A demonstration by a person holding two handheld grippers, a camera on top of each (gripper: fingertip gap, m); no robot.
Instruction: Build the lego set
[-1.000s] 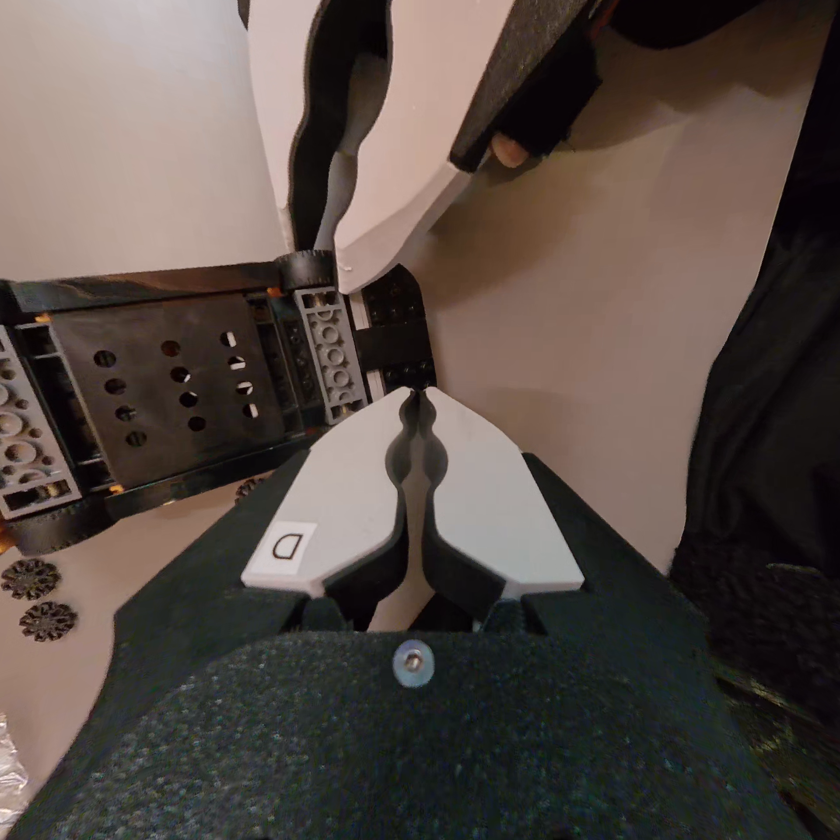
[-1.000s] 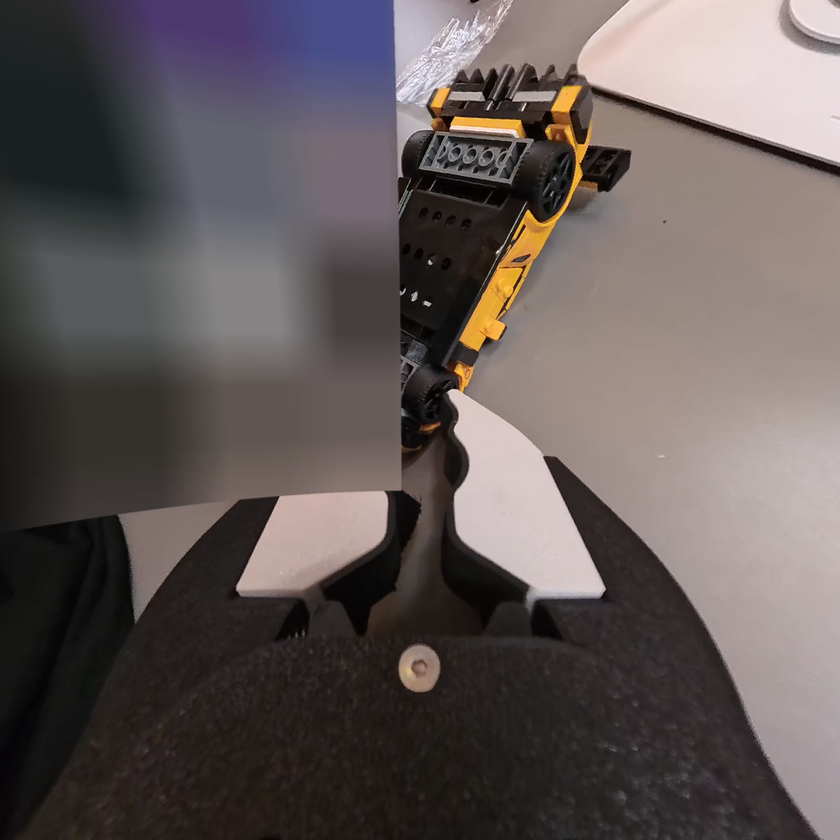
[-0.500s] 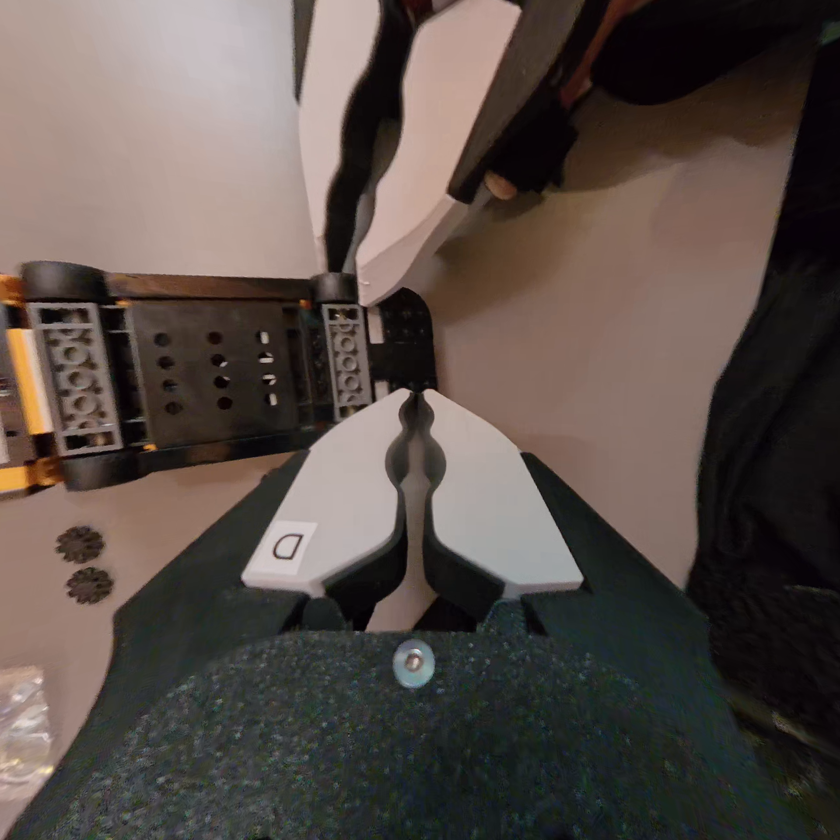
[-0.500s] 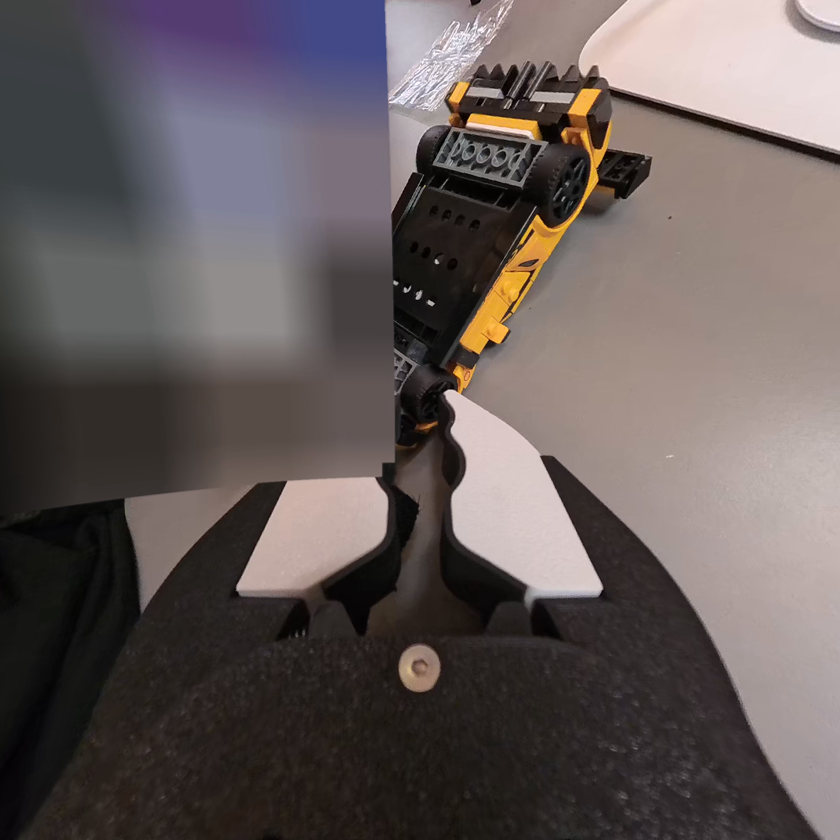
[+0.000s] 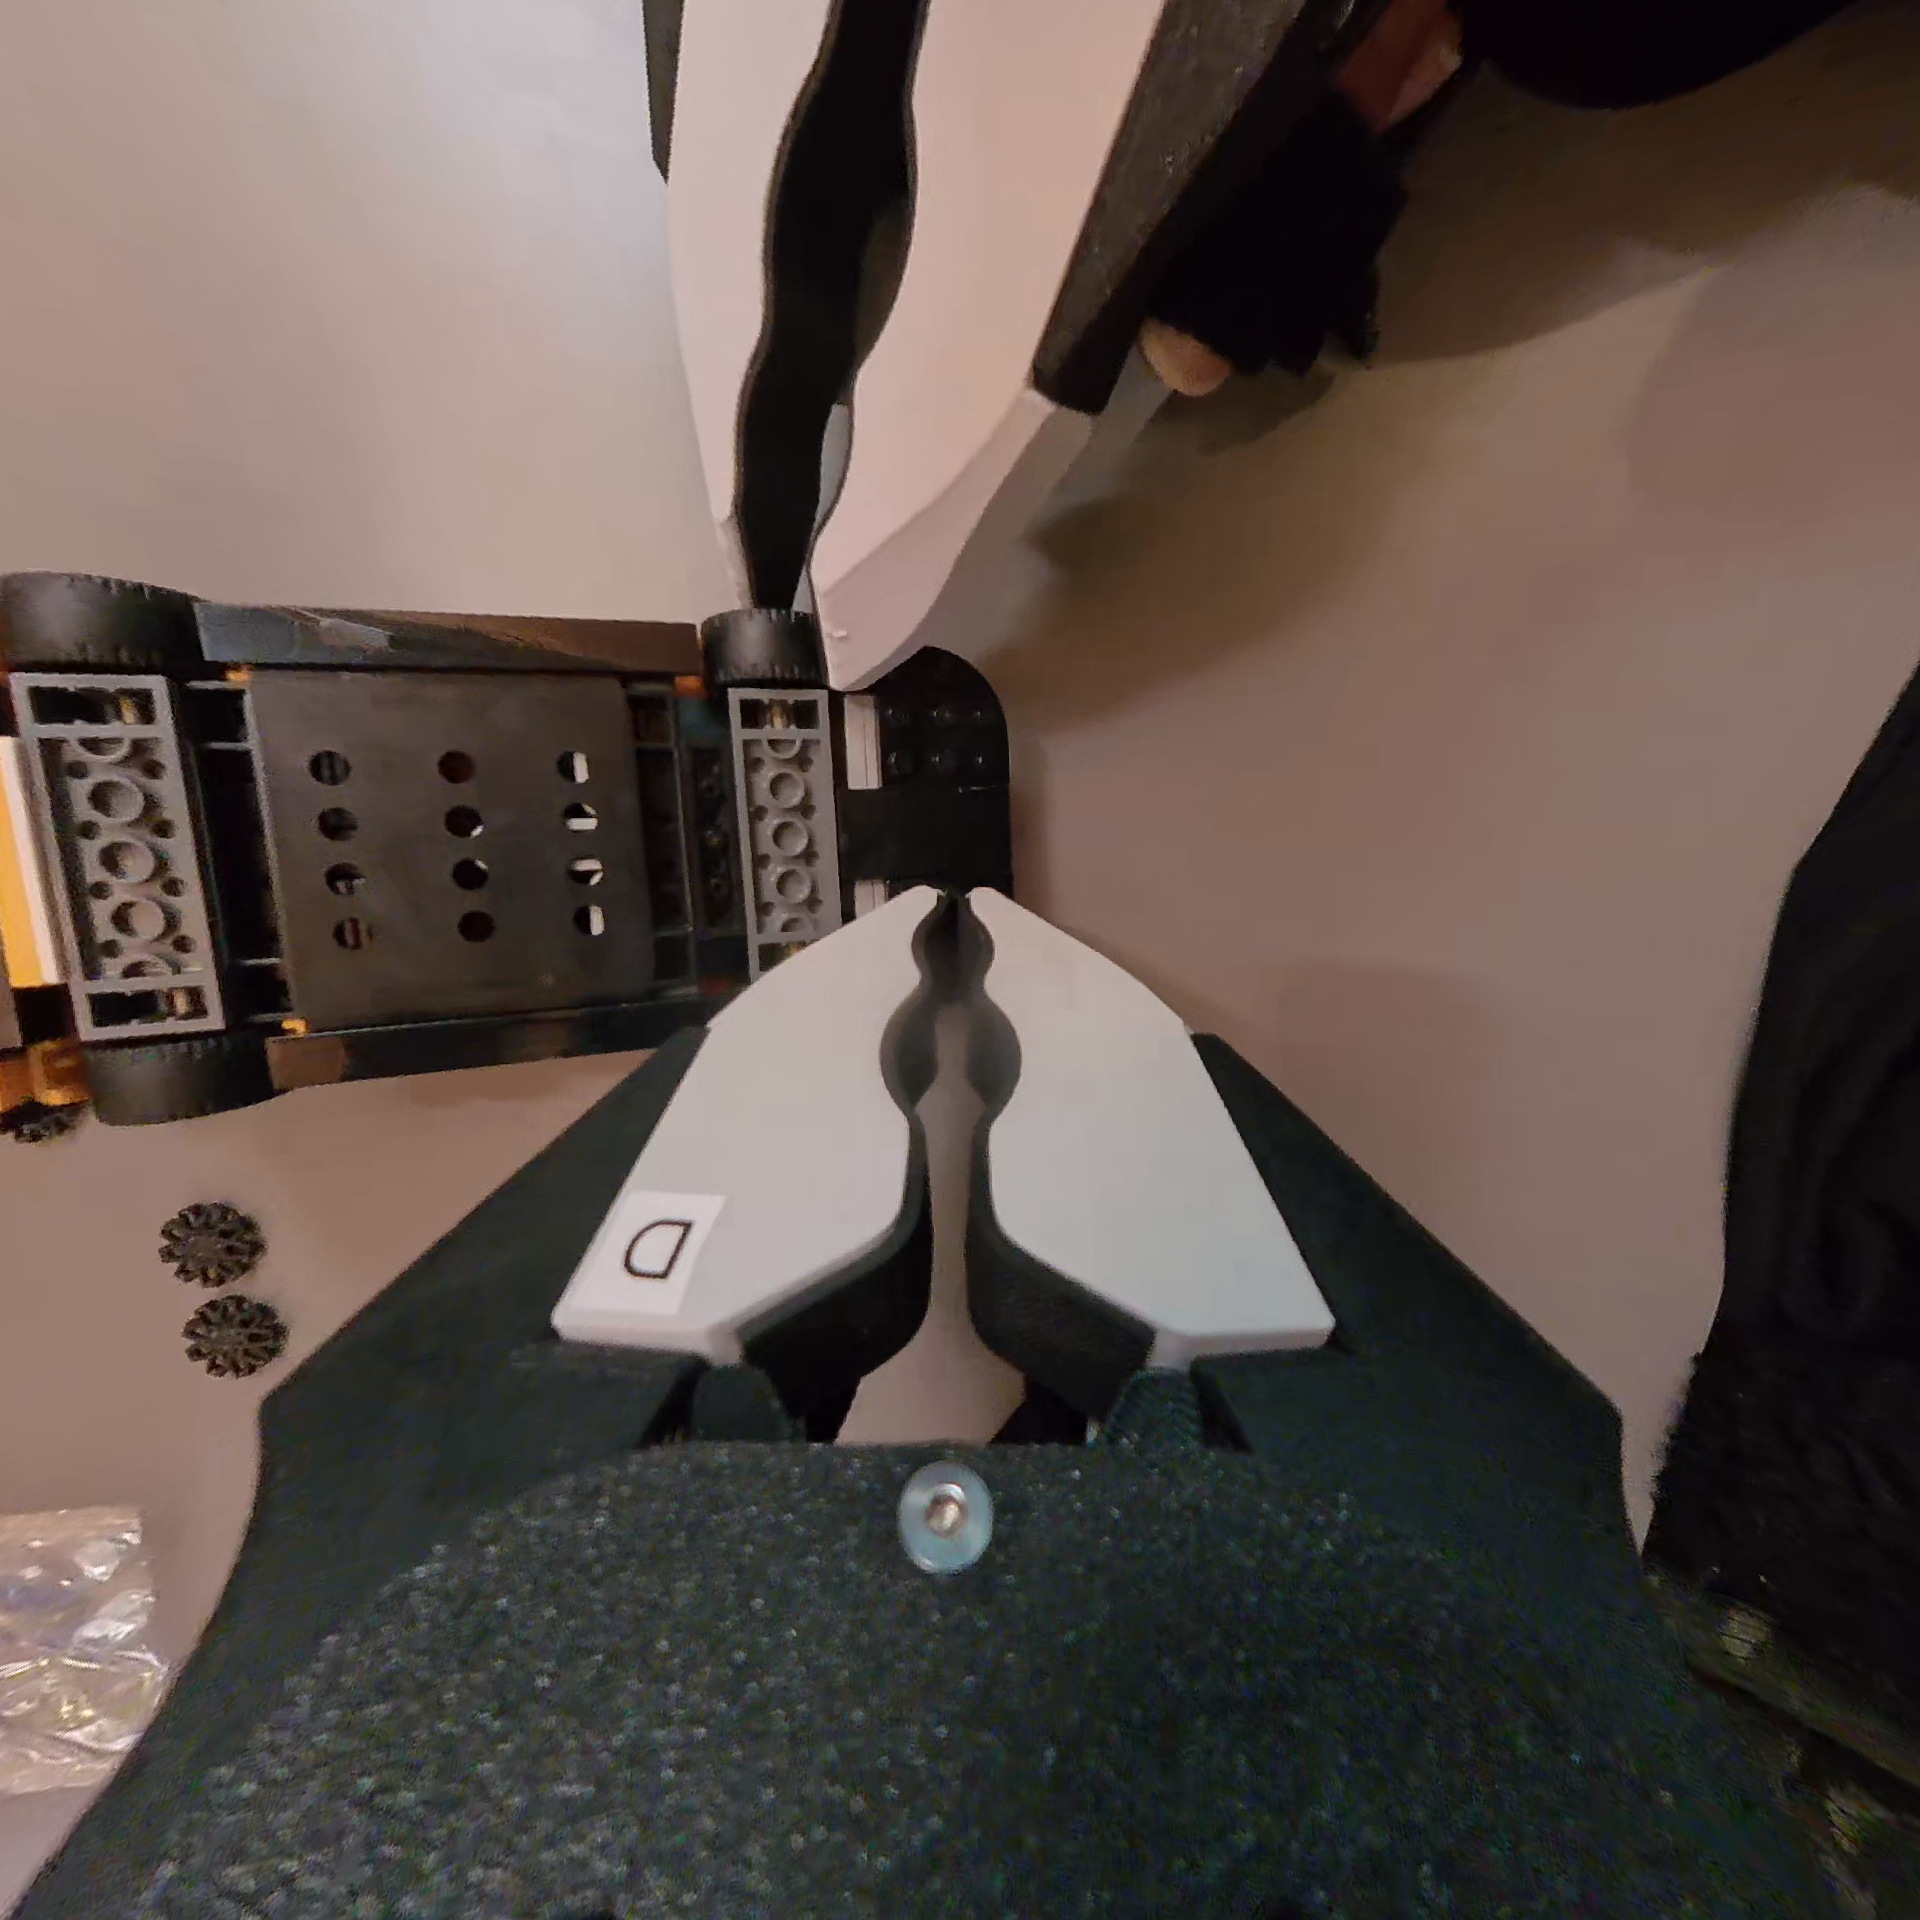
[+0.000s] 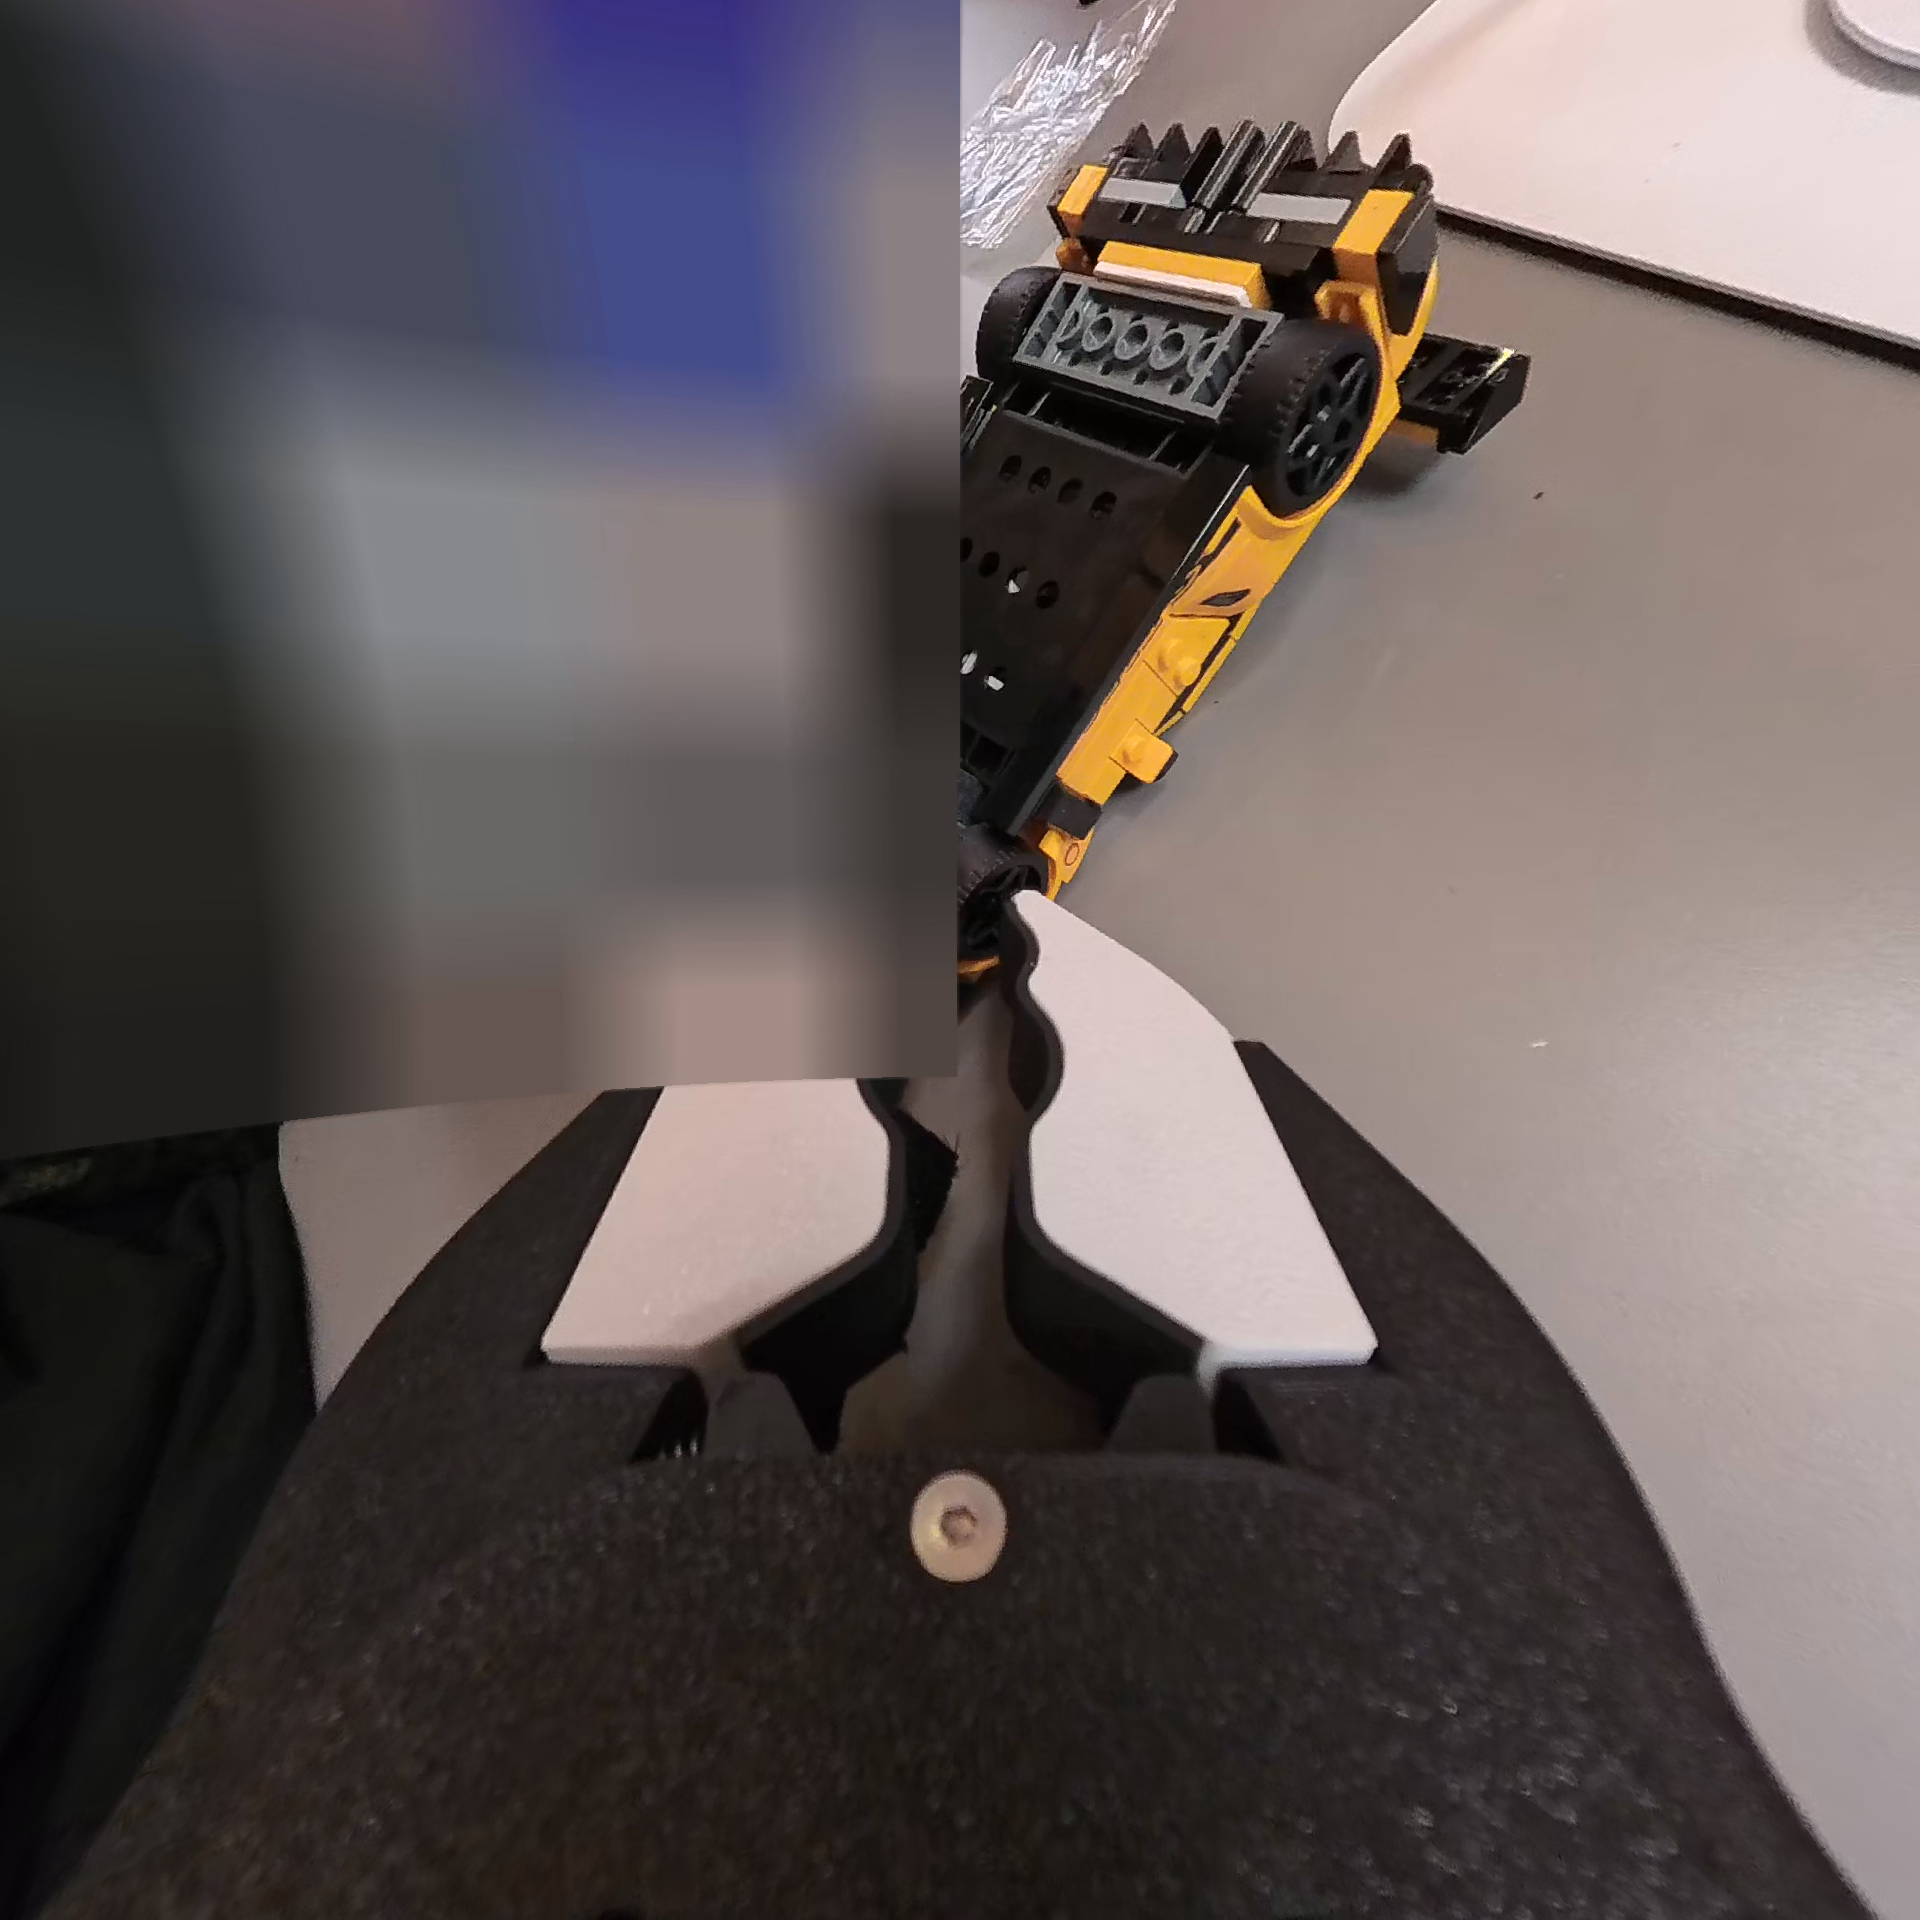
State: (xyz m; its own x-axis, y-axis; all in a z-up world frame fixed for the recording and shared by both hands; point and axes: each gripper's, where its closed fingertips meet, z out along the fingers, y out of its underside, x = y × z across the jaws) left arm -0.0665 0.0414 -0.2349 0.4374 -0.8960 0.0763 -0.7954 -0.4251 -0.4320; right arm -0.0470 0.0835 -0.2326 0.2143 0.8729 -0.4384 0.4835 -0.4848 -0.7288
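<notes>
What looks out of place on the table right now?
The lego car is not on its wheels: it is tipped up, black underside exposed, with both grippers at its near end. Two loose black round pieces lie apart from it.

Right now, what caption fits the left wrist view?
Two claws pinch the front of an overturned yellow-and-black lego car.

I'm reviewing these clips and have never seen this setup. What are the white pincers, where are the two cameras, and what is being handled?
There is no robot: a person holds a hand-held gripper in each hand, with a camera on each looking along its white fingers. In the left wrist view, the left hand-held gripper is shut on the black end of a yellow-and-black lego car, which is turned underside towards the camera. The right hand-held gripper touches a small wheel. Two loose black discs lie on the grey table.
</notes>
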